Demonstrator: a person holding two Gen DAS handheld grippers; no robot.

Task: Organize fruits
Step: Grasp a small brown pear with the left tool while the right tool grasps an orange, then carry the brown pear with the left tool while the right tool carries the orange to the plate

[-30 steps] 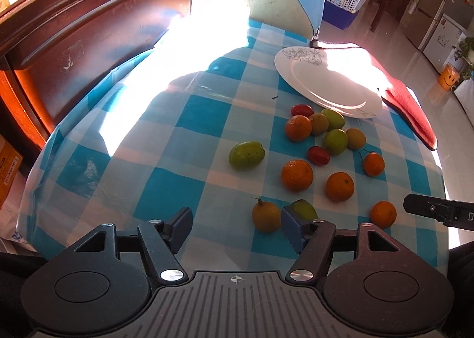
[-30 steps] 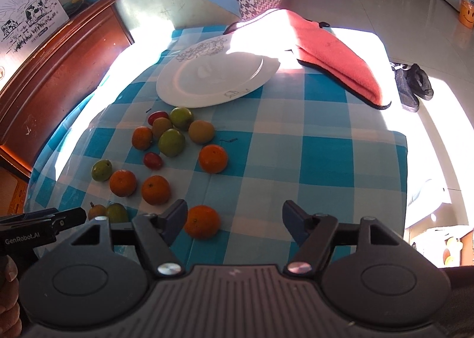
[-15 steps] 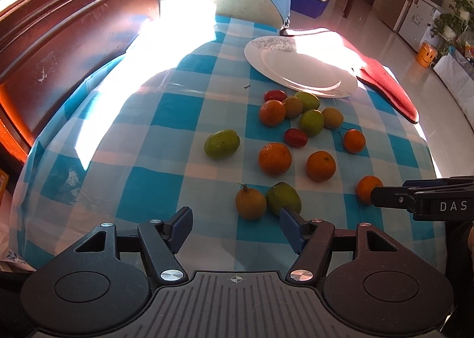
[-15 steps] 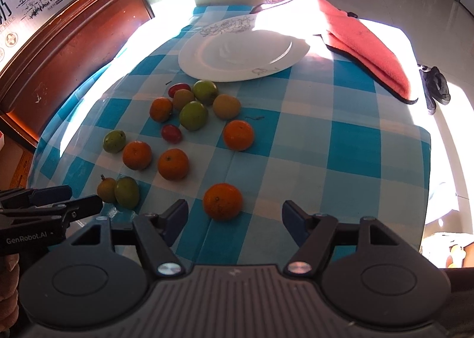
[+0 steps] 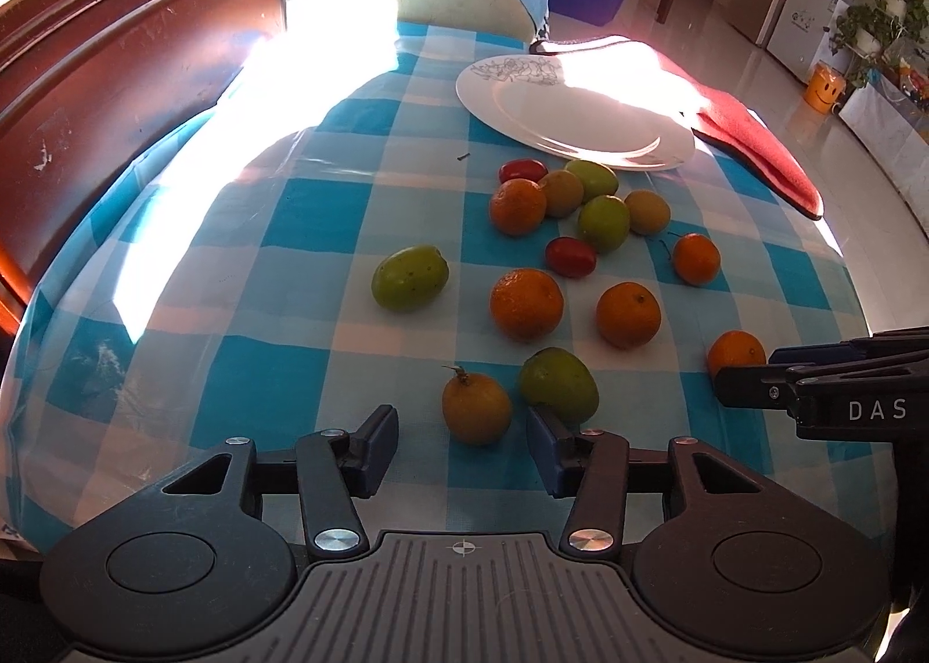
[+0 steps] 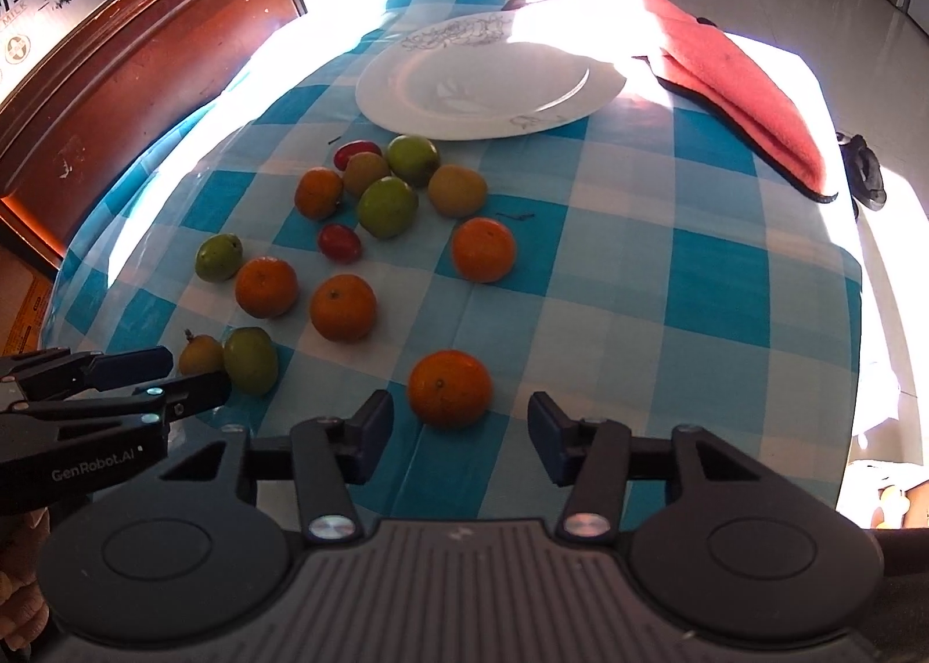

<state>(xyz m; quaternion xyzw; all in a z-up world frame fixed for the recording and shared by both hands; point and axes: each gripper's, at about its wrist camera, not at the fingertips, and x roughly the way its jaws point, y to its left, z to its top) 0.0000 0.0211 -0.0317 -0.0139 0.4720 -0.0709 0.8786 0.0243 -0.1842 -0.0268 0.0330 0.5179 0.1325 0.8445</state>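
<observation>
Fruit scattered loose on the checked worktop (image 5: pixel 325 210), none yet on the white plate (image 5: pixel 580 111) at the far side. Left gripper (image 5: pixel 463 445) low over the near edge, jaws just narrowed yet apart, touching nothing; brownish stemmed fruit (image 5: pixel 476 406) just beyond the gap, green fruit (image 5: pixel 558 384) right beside the right-hand finger (image 5: pixel 546 445). Right gripper (image 6: pixel 458 433) likewise just narrowed, half-wide, holding nothing; near orange (image 6: pixel 450 387) just ahead of the tips, not pressed.

Probably light, round and firm-skinned, so prone to roll away at a glancing touch. Best taken across the widest middle, pads on opposite sides, squeeze gentle enough to spare the skin. Stem on the brownish fruit better left clear of the pads. Green neighbour close enough to get nudged or pinched along; approach from the left side of the brownish fruit likely safer. Small red fruit (image 5: pixel 571 256) farther off looks soft and easily bruised. Orange likely sturdier, peel giving some friction. Red cloth (image 5: pixel 755 140) on the far right, partly beside the plate.
</observation>
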